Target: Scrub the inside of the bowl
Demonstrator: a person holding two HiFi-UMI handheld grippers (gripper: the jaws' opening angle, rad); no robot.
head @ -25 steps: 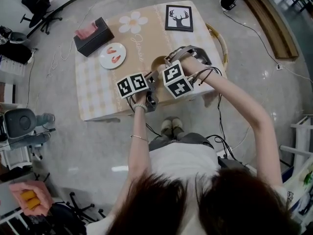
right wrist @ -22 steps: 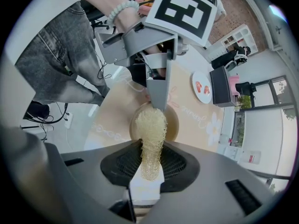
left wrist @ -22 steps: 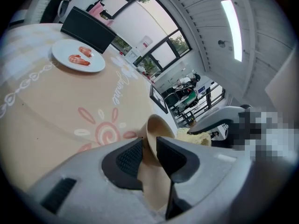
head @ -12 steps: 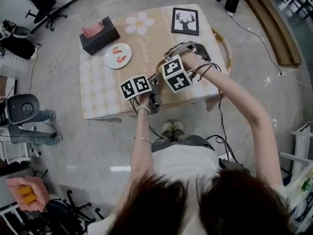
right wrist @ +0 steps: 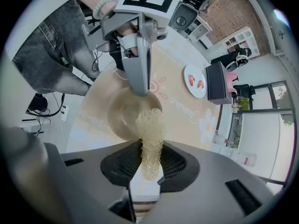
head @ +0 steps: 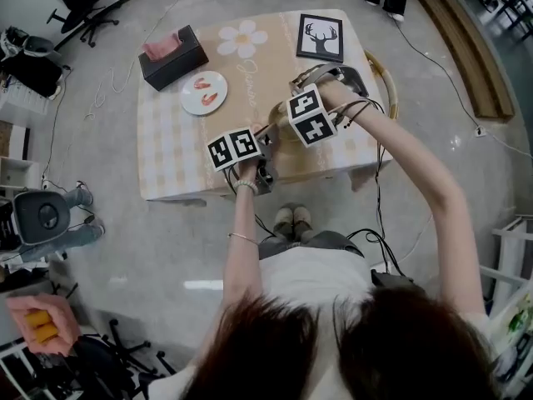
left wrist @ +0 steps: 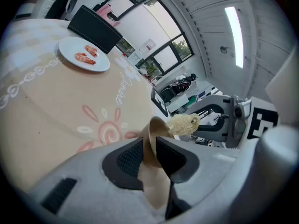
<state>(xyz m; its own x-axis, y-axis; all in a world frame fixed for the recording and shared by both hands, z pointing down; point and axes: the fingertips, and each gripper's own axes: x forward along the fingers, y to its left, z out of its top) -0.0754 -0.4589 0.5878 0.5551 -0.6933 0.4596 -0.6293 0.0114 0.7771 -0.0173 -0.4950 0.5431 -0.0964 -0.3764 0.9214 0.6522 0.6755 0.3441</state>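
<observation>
My left gripper (left wrist: 148, 147) pinches the tan round bowl (right wrist: 122, 113) by its rim. My right gripper (right wrist: 150, 161) clamps a pale mesh scrubber (right wrist: 150, 125). Mid-scrub, I judge; next, swirl it inside, just ahead.

A white plate (head: 204, 92) of red food pieces lies on a bench (head: 171, 161) draped in a beige checked cloth. Just beside the plate, to its upper left in the head view, sits a black tissue box (head: 172, 57) with pink tissue. A framed deer picture (head: 320, 37) lies well to the plate's right, a daisy print (head: 243, 38) between them.
</observation>
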